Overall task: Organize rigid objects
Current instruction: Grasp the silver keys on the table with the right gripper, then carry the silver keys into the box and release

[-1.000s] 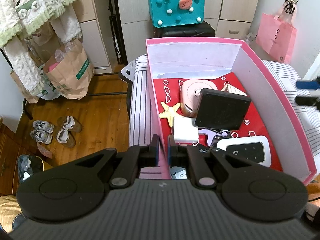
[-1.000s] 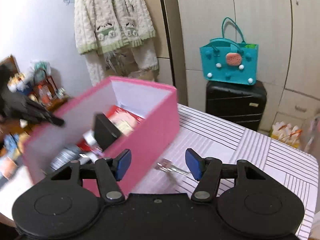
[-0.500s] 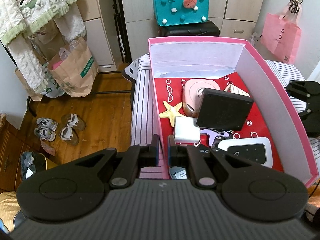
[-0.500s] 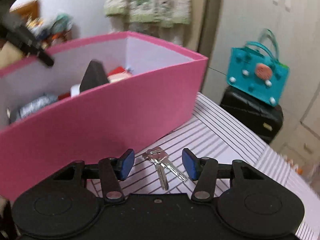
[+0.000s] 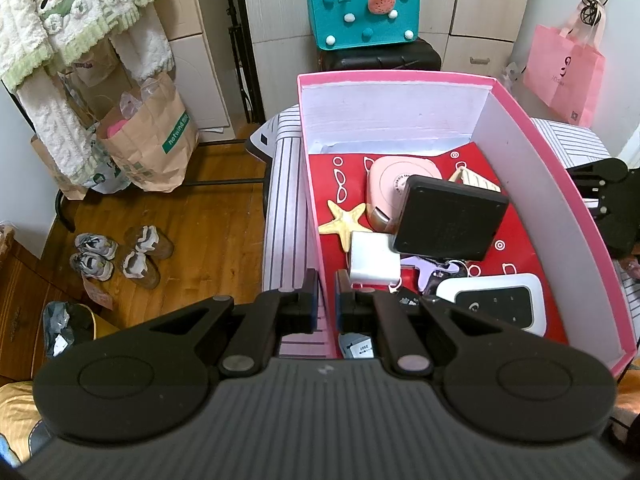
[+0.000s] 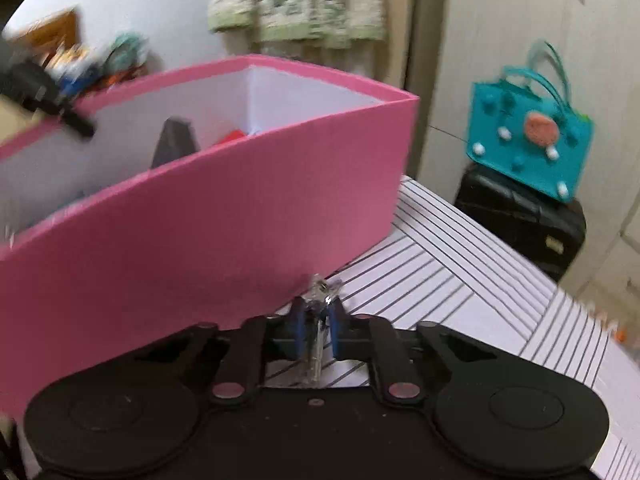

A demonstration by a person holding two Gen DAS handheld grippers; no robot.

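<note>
Keys (image 6: pixel 318 320) (pinched in right gripper (image 6: pixel 317 330)) run lengthwise toward the camera.

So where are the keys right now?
In the right wrist view, the keys are pinched in the right claw, just above the striped table, beside the pink box.

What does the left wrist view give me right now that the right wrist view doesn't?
Only the left wrist view looks down into the pink box: the starfish, white charger, black square device propped up, and white remote. It also shows the left hand-held gripper shut on the box's near wall.

Only the right wrist view shows the keys clamped in the right hand-held gripper, whose jaws have just closed, over the striped table.

Both show the box, the teal bag and the black suitcase.
</note>
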